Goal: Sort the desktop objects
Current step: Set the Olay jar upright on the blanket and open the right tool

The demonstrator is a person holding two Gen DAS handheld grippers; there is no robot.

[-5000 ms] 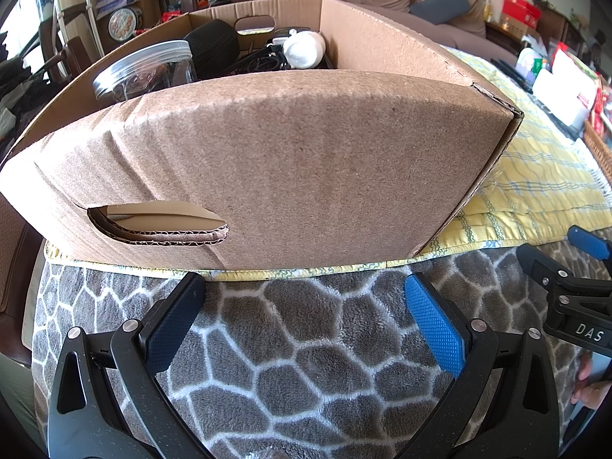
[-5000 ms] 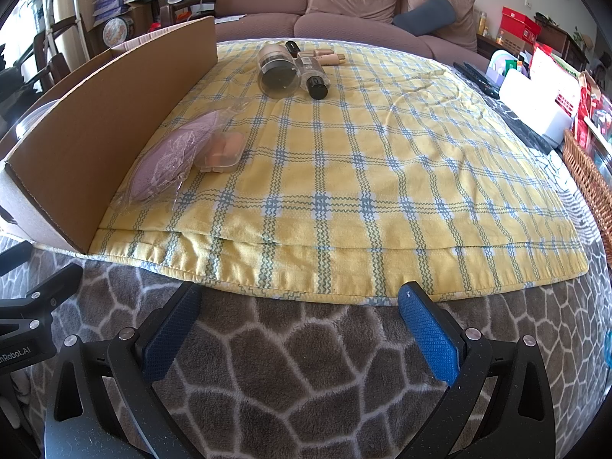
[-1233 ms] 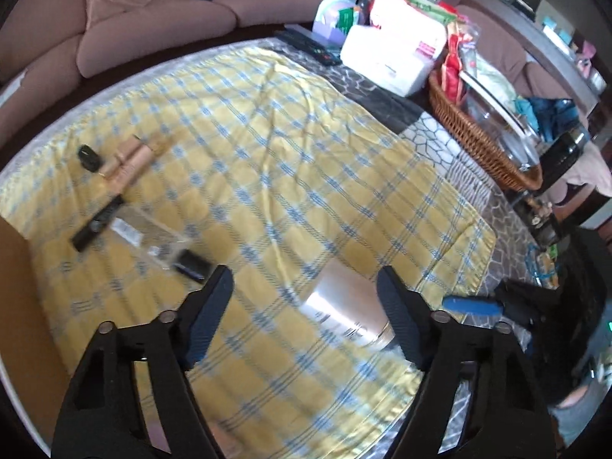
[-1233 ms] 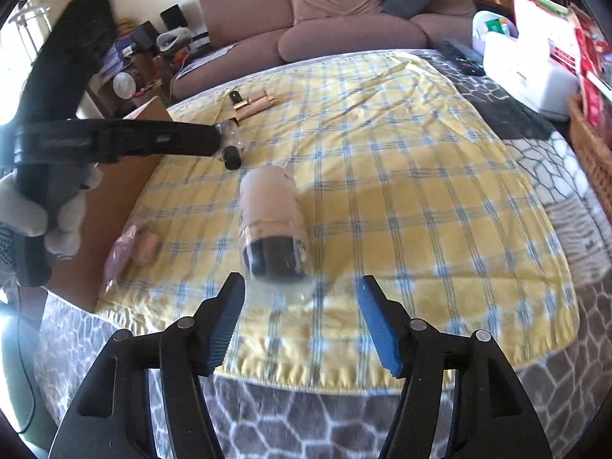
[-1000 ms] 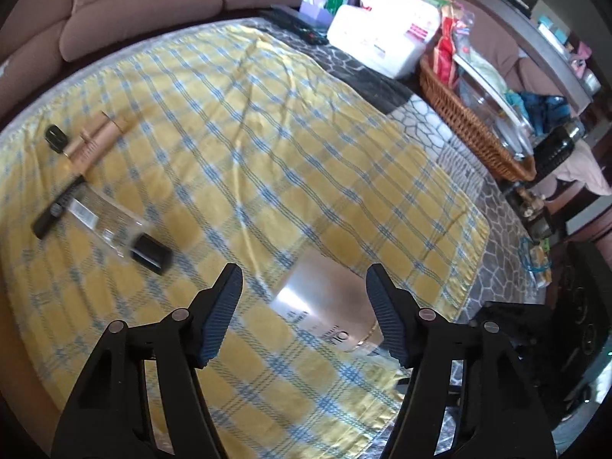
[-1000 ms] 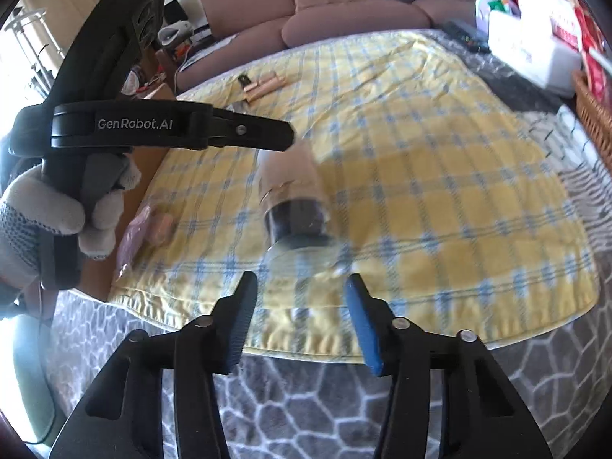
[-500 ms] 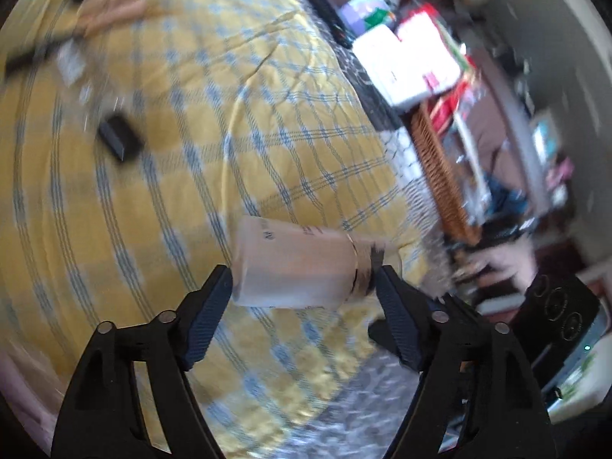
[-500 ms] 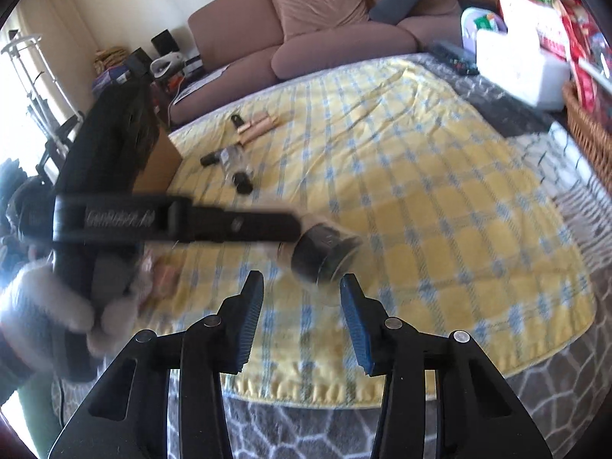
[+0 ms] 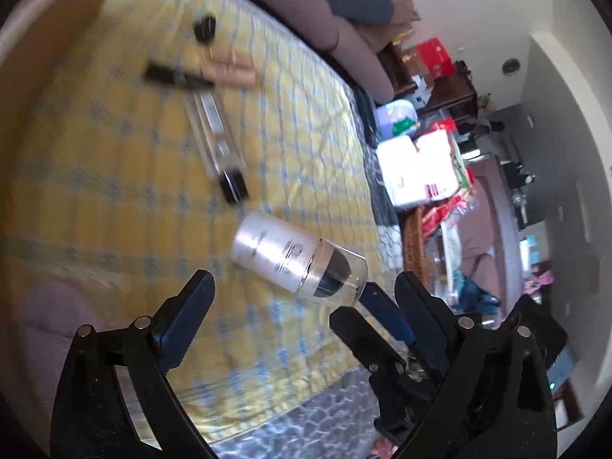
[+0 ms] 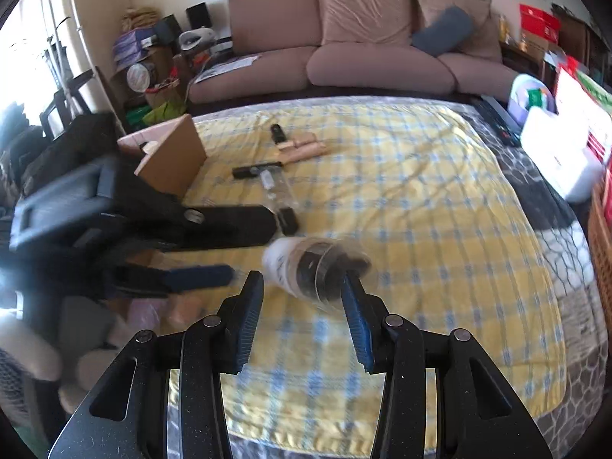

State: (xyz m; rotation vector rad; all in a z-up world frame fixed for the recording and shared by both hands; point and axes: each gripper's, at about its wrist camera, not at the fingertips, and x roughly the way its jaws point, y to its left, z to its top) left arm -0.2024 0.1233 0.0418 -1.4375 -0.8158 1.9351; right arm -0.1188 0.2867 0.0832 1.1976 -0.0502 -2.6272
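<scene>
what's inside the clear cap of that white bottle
Inside the clear cap of the white bottle sits a dark, rounded part, likely the pump head. Its nozzle detail is too blurred to tell, and the right gripper covers the cap's end. The bottle's frosted body hides any contents.

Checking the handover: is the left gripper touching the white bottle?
Apart. In the left wrist view the left gripper, jaws opening, stands clear of the white bottle, with yellow cloth showing between pad and bottle.

A home living room: a brown sofa (image 10: 367, 49) with cushions, cluttered shelves, and a yellow plaid blanket (image 10: 440, 206).
</scene>
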